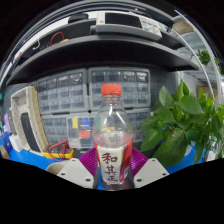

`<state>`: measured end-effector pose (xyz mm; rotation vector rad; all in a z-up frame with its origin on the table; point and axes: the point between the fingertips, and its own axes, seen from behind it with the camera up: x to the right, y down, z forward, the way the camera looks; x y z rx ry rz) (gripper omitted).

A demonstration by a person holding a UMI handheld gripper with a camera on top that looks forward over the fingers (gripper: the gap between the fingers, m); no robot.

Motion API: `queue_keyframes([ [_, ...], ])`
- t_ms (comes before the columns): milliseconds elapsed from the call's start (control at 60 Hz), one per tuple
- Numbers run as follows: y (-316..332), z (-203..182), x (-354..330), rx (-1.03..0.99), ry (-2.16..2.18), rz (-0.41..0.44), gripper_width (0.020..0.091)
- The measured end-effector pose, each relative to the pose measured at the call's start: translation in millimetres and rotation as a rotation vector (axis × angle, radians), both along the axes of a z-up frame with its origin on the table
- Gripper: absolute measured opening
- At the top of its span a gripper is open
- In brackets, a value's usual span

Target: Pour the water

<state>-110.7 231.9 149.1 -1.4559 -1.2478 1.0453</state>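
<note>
A clear plastic water bottle (111, 135) with an orange cap (111, 90) and a white label with dark characters stands upright between my fingers. My gripper (111, 166) is shut on the bottle: both magenta pads (91, 160) press against its lower body at the label. The bottle's base is hidden behind the fingers. No cup or other vessel shows in the gripper view.
A leafy green plant (180, 120) stands close on the right. Behind the bottle are shelves with grey drawer cabinets (95, 92) and boxes on top. A beige device (27, 118) with tangled cables (58, 148) sits to the left on a blue surface.
</note>
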Motion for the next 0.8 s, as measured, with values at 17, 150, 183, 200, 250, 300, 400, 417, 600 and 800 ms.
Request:
queue_keyframes([
  [17,2.7,-3.6,-0.1,0.002,-0.004,-0.003,0.0404],
  [150,17.5,-40.7,0.8,0.026,-0.036,-0.017,0.0404],
  [183,19.3,-54.0,2.7,0.032,-0.057,-0.016,0.0404],
  [200,19.1,-59.6,7.1,0.037,-0.074,-0.015,0.042],
  [250,18.0,-55.2,8.3,0.02,-0.024,-0.005,0.0432],
  [300,18.6,-54.2,10.5,0.001,0.001,-0.005,0.0426],
  [400,17.6,-53.2,11.4,0.012,0.006,0.006,0.0451],
  [417,17.9,-53.7,10.9,0.015,0.002,0.005,0.0453],
  [600,19.0,-61.9,13.4,0.035,-0.06,-0.001,0.0647],
  [800,-2.0,-81.4,53.6,0.069,-0.171,0.08,0.0727],
])
